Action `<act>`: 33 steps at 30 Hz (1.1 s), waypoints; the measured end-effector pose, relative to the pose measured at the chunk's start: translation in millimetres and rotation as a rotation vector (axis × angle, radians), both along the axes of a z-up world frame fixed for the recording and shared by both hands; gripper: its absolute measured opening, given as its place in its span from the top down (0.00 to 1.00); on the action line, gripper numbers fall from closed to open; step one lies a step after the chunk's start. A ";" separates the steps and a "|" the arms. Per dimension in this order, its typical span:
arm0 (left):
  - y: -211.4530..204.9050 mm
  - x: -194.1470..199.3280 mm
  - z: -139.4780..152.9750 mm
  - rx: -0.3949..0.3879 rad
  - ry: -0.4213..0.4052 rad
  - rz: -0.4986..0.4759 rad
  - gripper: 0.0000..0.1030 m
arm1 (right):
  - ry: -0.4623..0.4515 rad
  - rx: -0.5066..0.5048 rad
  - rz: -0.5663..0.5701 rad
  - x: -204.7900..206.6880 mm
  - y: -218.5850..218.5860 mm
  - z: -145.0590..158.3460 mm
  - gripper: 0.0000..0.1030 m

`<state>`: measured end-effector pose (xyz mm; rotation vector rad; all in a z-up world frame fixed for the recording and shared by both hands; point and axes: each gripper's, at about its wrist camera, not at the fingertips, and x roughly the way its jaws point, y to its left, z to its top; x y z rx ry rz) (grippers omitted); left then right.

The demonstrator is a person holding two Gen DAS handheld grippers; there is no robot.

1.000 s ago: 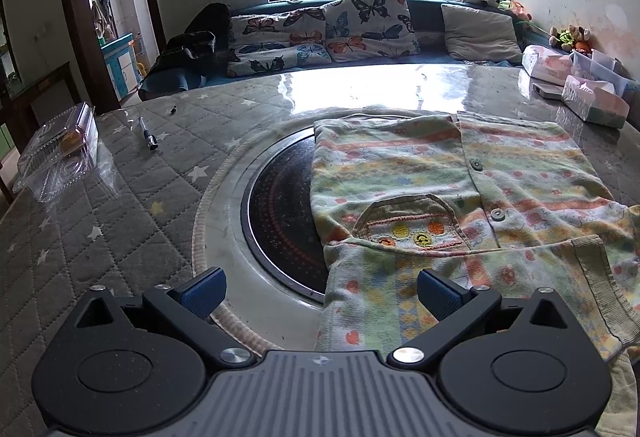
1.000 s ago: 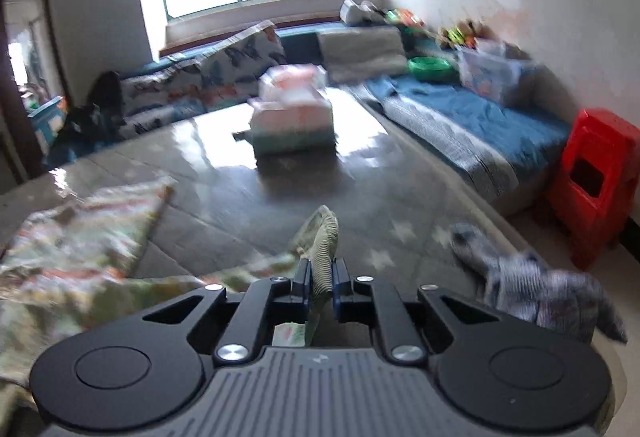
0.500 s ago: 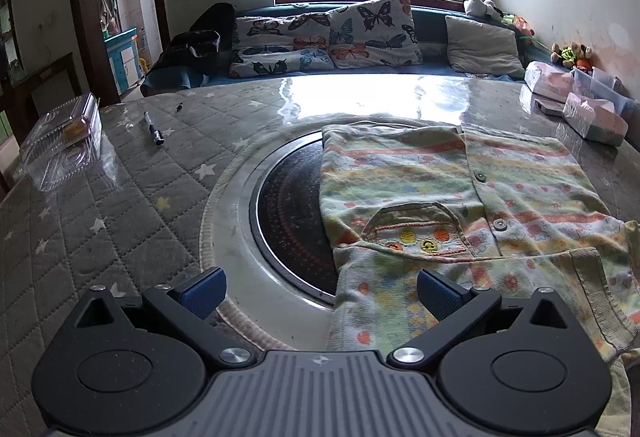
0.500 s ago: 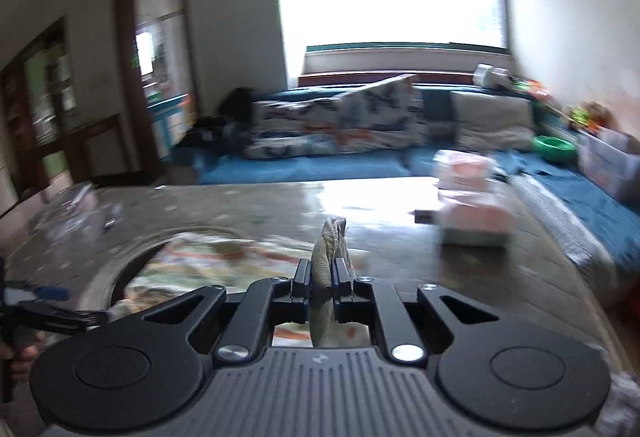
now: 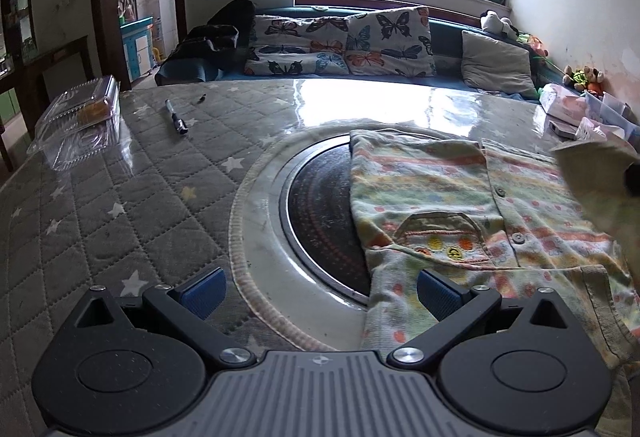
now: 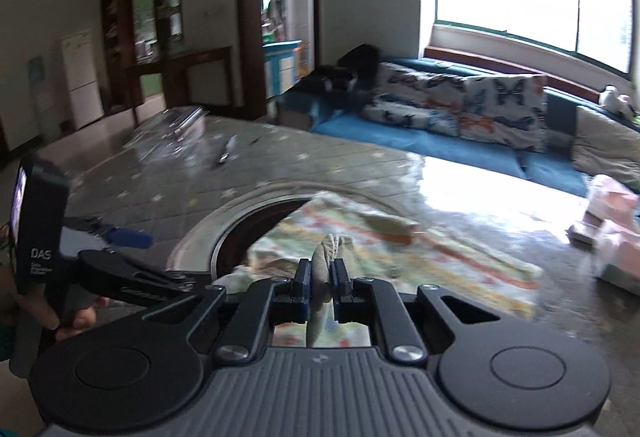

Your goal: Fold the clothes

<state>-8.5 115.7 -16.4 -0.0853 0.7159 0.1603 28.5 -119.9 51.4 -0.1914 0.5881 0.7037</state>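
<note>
A pale striped child's shirt (image 5: pixel 452 193) with buttons and a chest pocket lies on the table, partly over the round black cooktop (image 5: pixel 320 213). My left gripper (image 5: pixel 318 289) hovers open at the shirt's near-left edge with nothing between its blue pads. My right gripper (image 6: pixel 320 275) is shut on a ribbed sleeve cuff (image 6: pixel 326 257), lifted above the shirt (image 6: pixel 400 249). In the left wrist view that raised sleeve (image 5: pixel 596 173) hangs at the right edge. The left gripper (image 6: pixel 120 237), held by a hand (image 6: pixel 76 321), shows at the left of the right wrist view.
A clear plastic box (image 5: pixel 80 117) and a pen (image 5: pixel 176 117) lie on the quilted table cover (image 5: pixel 120 217) at far left. Tissue packs (image 5: pixel 560 105) sit at far right. A sofa with butterfly cushions (image 5: pixel 340 45) runs behind the table.
My right gripper has swung left with the sleeve cuff, carrying it up and over the shirt. The left gripper has stayed open and drawn slightly back.
</note>
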 end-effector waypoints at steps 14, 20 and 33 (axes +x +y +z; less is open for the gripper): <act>2.1 2.7 3.4 -0.014 -0.005 0.020 0.00 | 0.015 -0.026 0.028 -5.2 -18.7 2.3 0.62; -18.5 7.2 1.9 -0.006 0.004 -0.037 0.00 | 0.114 -0.112 -0.051 1.9 -59.2 -29.2 0.58; -44.3 28.8 -8.4 0.042 0.045 -0.088 0.00 | 0.217 -0.115 -0.153 14.7 -107.4 -68.7 0.58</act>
